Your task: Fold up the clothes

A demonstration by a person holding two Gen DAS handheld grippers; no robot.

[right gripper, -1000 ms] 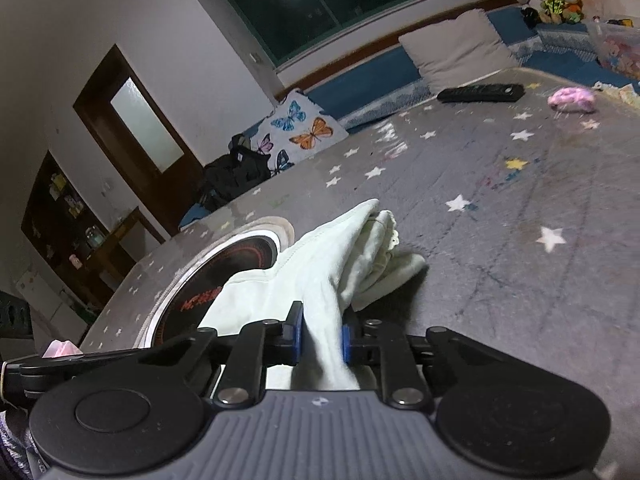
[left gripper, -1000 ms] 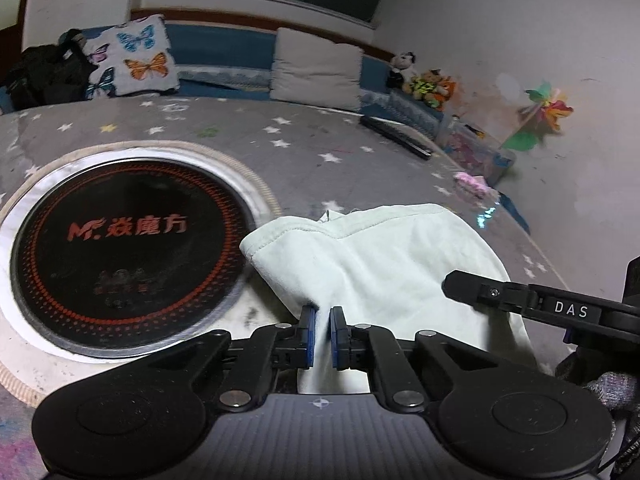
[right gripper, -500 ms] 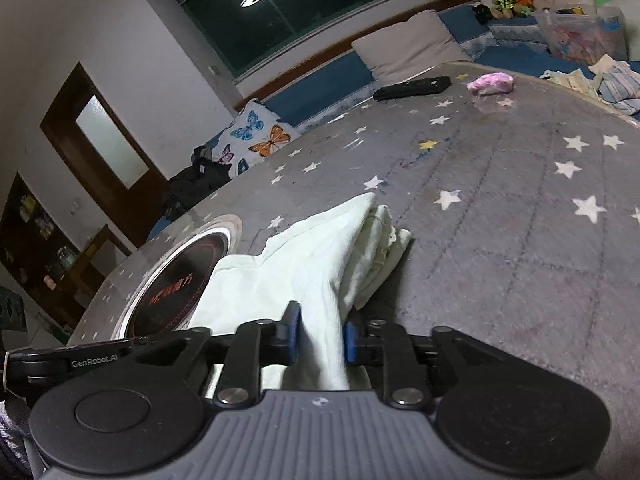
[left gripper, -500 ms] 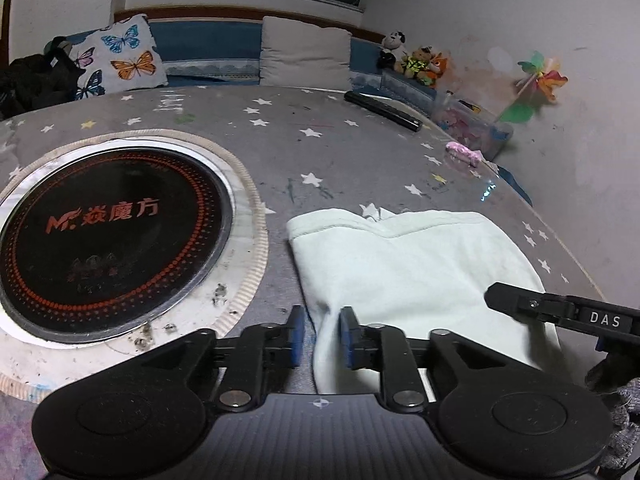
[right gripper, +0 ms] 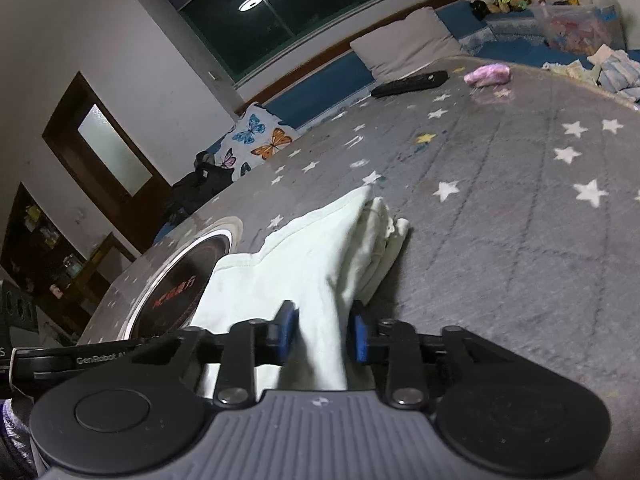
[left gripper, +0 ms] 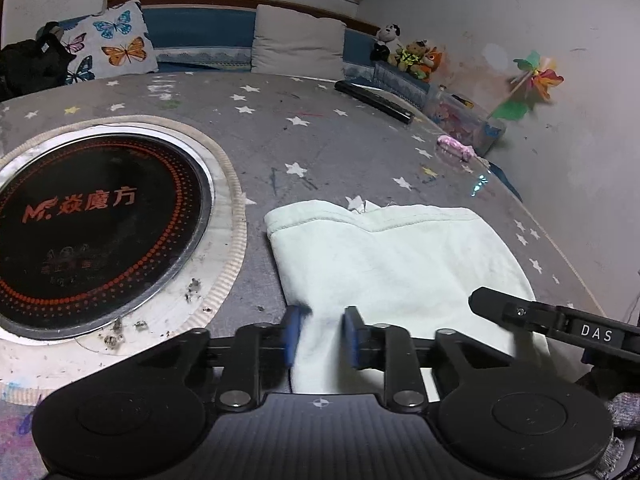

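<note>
Right tongs point(left gripper: 560, 322) labelled "DAS", left point(right gripper: 72, 360) seemingly "GenRobot".

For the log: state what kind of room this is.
Probably a home living or dining room: a round table in a star-print cover with a built-in cooktop, a window seat with cushions, and soft toys.
</note>
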